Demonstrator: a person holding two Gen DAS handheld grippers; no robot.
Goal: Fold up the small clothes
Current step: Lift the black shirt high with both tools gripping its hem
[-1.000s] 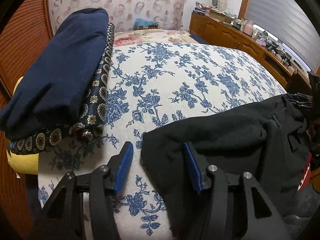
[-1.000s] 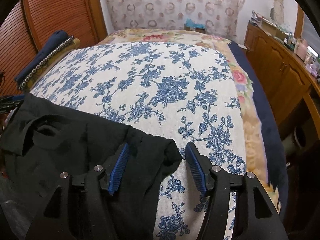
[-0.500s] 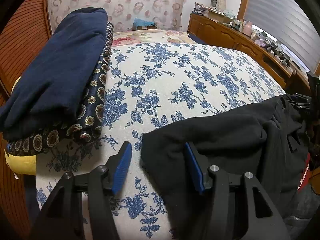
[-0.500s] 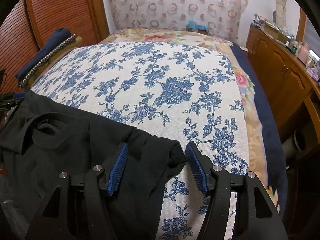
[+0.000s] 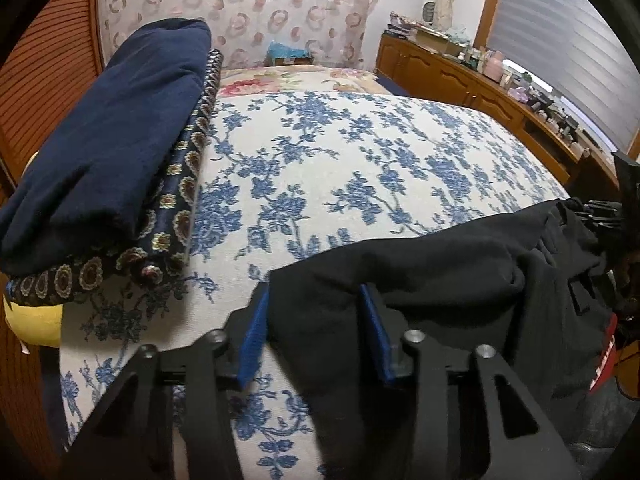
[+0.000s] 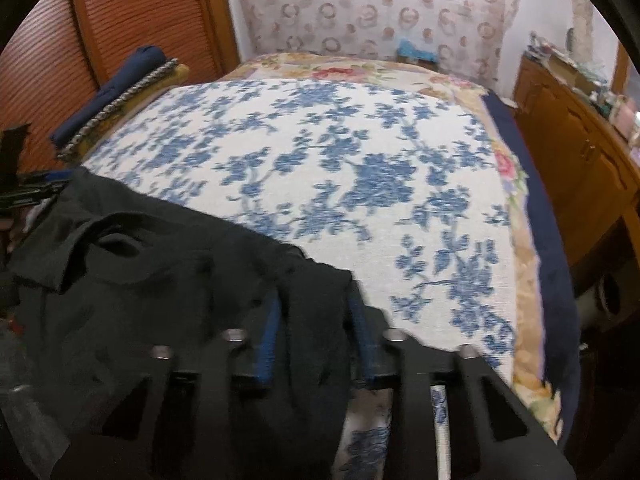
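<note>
While the bed (image 5: 360, 168) fills most of both views under its cream cover with blue flowers, a wooden cabinet run (image 5: 500, 92) stands along its far side and a louvred wooden door (image 6: 140, 12) on the other. Against the door side of the bed lies a stack of folded clothes, a navy garment (image 5: 104, 136) on top of a dark patterned one (image 5: 176, 208), with something yellow (image 5: 36, 320) beneath them. At the near edge of the bed lies the black garment (image 5: 440, 272), rumpled, spread between the two tongs and hanging off the edge. The left gripper (image 5: 316, 320) has just been closing; its blue pads (image 5: 252, 336) now sit against both sides of the garment's left corner and pinch it. The right gripper (image 6: 316, 328) has also just been closing, and its blue pads (image 6: 268, 344) clamp the bunched right corner of the same garment, though this view is blurred.
</note>
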